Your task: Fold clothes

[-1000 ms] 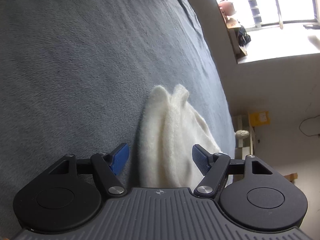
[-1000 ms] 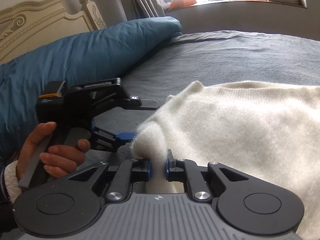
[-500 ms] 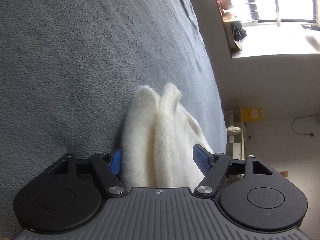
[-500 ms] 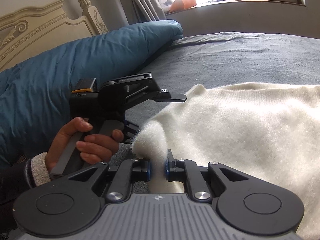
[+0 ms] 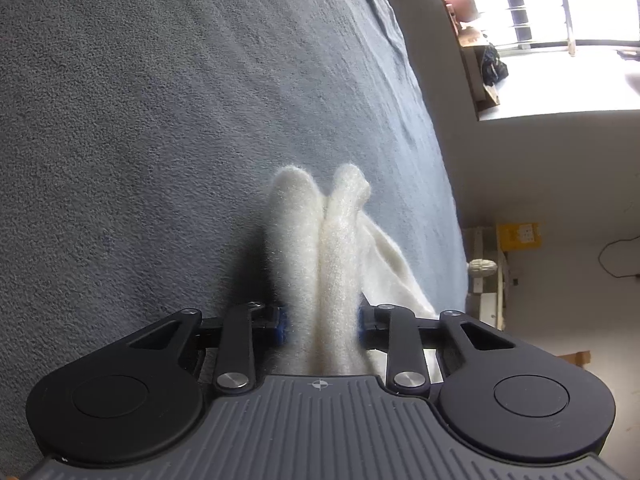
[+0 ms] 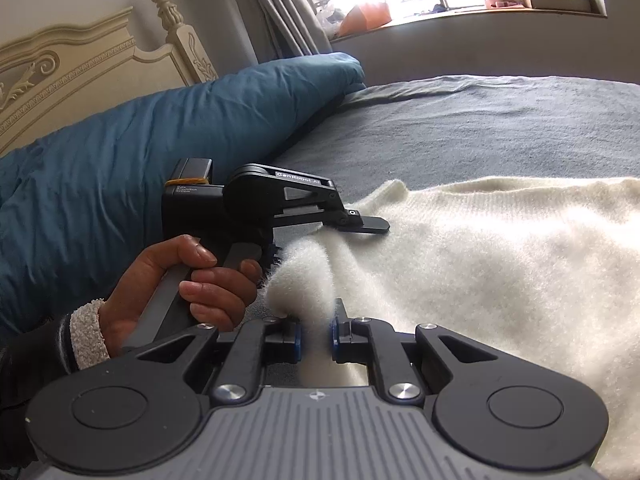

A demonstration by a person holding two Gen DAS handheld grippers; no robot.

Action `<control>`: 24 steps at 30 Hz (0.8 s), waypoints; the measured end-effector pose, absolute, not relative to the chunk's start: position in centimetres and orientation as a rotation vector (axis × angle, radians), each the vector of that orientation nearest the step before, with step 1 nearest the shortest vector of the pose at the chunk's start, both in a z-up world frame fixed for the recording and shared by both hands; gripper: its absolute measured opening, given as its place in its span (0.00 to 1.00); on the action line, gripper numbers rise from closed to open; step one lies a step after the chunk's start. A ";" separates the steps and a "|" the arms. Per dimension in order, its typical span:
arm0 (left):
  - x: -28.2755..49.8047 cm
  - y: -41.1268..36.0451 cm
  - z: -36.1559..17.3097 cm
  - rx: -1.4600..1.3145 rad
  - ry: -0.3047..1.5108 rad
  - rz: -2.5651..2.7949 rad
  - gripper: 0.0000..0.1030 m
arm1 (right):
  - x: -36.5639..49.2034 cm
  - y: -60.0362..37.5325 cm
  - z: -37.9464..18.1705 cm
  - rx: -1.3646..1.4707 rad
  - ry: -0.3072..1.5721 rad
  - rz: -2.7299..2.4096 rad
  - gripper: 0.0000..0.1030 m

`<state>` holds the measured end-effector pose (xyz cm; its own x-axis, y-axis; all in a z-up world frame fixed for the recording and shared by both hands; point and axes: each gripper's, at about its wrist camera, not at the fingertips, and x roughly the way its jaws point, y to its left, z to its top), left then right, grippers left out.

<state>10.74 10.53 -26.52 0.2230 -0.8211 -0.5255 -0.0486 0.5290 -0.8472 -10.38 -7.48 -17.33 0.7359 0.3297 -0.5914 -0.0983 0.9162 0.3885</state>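
A fluffy white sweater (image 6: 500,264) lies spread on the bed's grey blanket (image 6: 480,128). My right gripper (image 6: 316,342) is shut on a raised fold at the sweater's near left edge. In the left wrist view the same sweater (image 5: 336,240) stands up as a doubled fold between the blue pads of my left gripper (image 5: 321,326). Its jaws are closing, and both pads press on the fabric. The right wrist view shows a hand (image 6: 192,280) holding the left gripper, whose upper finger (image 6: 368,223) rests over the sweater's edge. Its lower finger is hidden by fabric.
A blue duvet (image 6: 140,152) is bunched along the left side of the bed, below a cream carved headboard (image 6: 80,64). A windowsill (image 6: 440,12) with boxes and bags runs behind the bed. Grey blanket (image 5: 160,120) stretches ahead of the left gripper.
The left gripper slid forward around the sweater's fold, and its jaws came together from wide apart onto the fabric. The right gripper kept its hold and stayed put.
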 end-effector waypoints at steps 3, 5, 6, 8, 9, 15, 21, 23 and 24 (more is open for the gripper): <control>10.8 10.0 -25.5 -0.877 1.219 -0.661 0.25 | -10.8 -7.9 -17.0 0.365 0.685 0.238 0.13; 10.6 9.7 -24.8 -0.860 1.199 -0.675 0.24 | -11.1 -8.3 -16.8 0.377 0.670 0.234 0.13; 10.6 9.4 -24.5 -0.852 1.189 -0.682 0.23 | -11.3 -8.5 -16.6 0.382 0.663 0.231 0.13; 10.6 8.8 -23.8 -0.834 1.172 -0.691 0.22 | -11.6 -8.8 -16.3 0.390 0.647 0.226 0.13; 10.5 8.6 -23.4 -0.826 1.165 -0.696 0.22 | -11.8 -8.9 -16.2 0.396 0.637 0.224 0.13; 10.1 7.3 -20.9 -0.768 1.117 -0.726 0.20 | -13.0 -9.9 -15.5 0.455 0.567 0.201 0.13; 9.4 4.7 -17.7 -0.660 1.080 -0.758 0.20 | -14.9 -11.1 -14.8 0.477 0.473 0.171 0.13; 9.3 3.6 -16.7 -0.621 1.075 -0.765 0.20 | -15.4 -11.9 -14.7 0.505 0.446 0.163 0.13; 9.2 2.9 -16.1 -0.604 1.072 -0.768 0.20 | -15.7 -12.4 -14.6 0.516 0.433 0.158 0.13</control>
<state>9.19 2.95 -16.13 0.2732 -0.7962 -0.5399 0.2549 0.6011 -0.7574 -15.68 -12.41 -14.61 0.8980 0.2527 -0.3603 -0.0379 0.8601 0.5088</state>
